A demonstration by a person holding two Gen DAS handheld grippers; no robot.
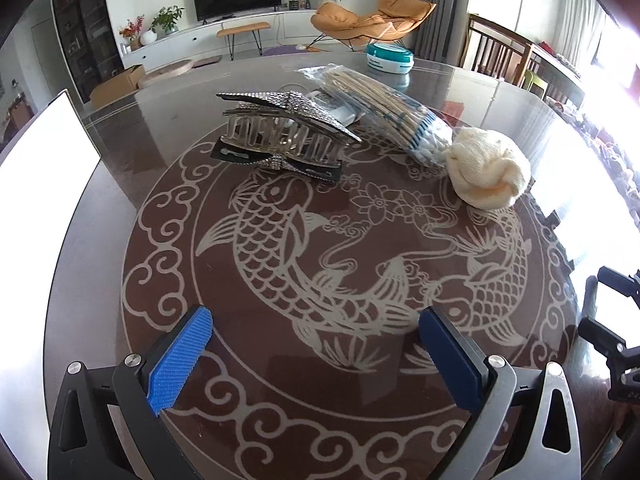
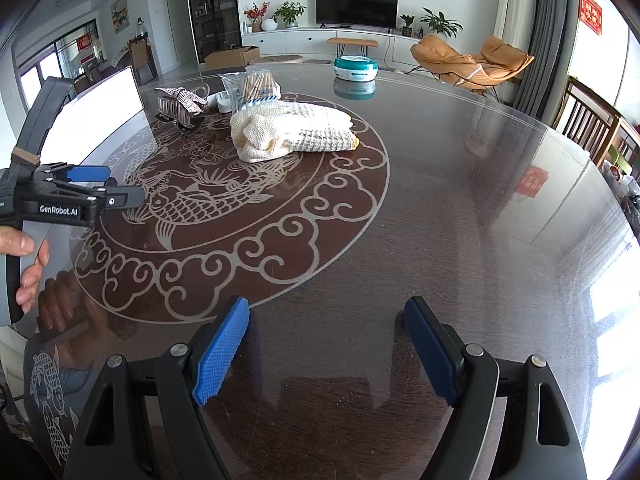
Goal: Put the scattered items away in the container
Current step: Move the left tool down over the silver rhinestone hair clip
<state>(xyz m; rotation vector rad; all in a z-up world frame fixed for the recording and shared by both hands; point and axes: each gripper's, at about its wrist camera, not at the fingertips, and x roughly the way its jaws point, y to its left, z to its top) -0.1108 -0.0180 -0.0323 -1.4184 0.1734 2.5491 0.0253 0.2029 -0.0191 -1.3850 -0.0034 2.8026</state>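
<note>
A round dark table [image 1: 100,280] with a carp pattern is seen. Both grippers — left gripper [image 1: 316,354] and right gripper [image 2: 326,350] — are held wide apart, gripping nothing. Beyond them a rhinestone hair claw [image 1: 280,132], a bagged bundle of sticks [image 1: 384,112] and cream knitted gloves [image 2: 296,132] are clustered; a white container [image 1: 44,160] stands at the left edge.

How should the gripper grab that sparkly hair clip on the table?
Probably across the hair clip at its narrow middle, coming from above. It lies on its side on the table, with a wide rhinestone top and comb-like teeth below, so the ends are spread and awkward. The left gripper is open and faces it, so it looks best placed.
</note>
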